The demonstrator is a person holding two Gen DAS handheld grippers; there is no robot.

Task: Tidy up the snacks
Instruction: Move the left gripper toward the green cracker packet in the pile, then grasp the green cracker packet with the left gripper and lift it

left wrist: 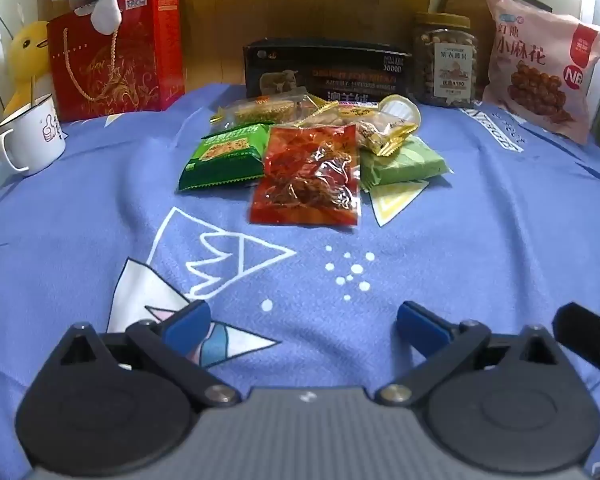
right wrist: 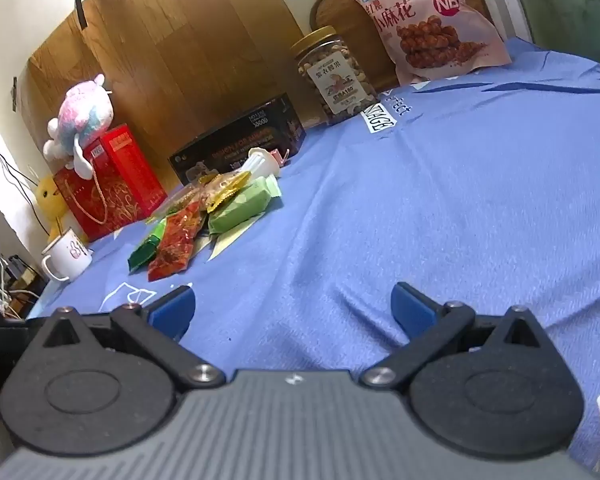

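A heap of small snack packs lies on the blue cloth [left wrist: 460, 264]. In front is a red clear packet [left wrist: 310, 176], left of it a dark green packet [left wrist: 224, 156], right of it a light green packet [left wrist: 404, 162], with gold-wrapped packs [left wrist: 384, 134] behind. My left gripper [left wrist: 304, 326] hovers open over bare cloth, well short of the heap. The right wrist view shows the same heap at the left, with the red packet [right wrist: 176, 244] and light green packet [right wrist: 240, 206]. My right gripper [right wrist: 292, 314] stands open and holds nothing, to the right of the heap.
Along the back wall stand a red gift bag [left wrist: 108, 64] with plush toys, a black box [left wrist: 324, 68], a jar of nuts [left wrist: 446, 60] and a big pink snack bag [left wrist: 540, 64]. A white mug [left wrist: 32, 136] sits at the left edge.
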